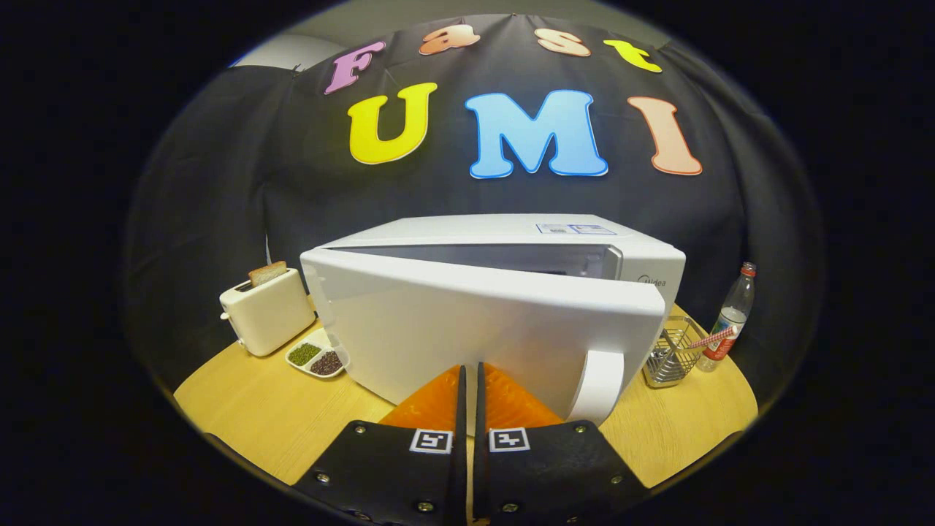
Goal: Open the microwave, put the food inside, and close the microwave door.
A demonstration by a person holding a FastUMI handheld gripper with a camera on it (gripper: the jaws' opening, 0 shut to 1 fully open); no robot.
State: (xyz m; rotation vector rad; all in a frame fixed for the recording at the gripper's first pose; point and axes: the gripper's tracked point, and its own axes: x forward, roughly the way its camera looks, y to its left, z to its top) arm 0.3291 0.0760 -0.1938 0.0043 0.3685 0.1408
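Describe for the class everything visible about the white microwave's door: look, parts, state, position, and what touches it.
The white microwave door is a smooth, glossy panel that looks like plastic, with a curved white handle near its free edge. It stands ajar, hinged on the toaster's side, a gap showing the dim cavity. The gripper has its fingers shut together, tips at the door's outer face; actual contact cannot be told.

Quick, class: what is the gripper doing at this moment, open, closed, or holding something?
Gripper: closed, holding nothing, fingertips at the face of the partly open microwave door.

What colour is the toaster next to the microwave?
The toaster is cream-white, seen best in the gripper view; the gripper is shut.
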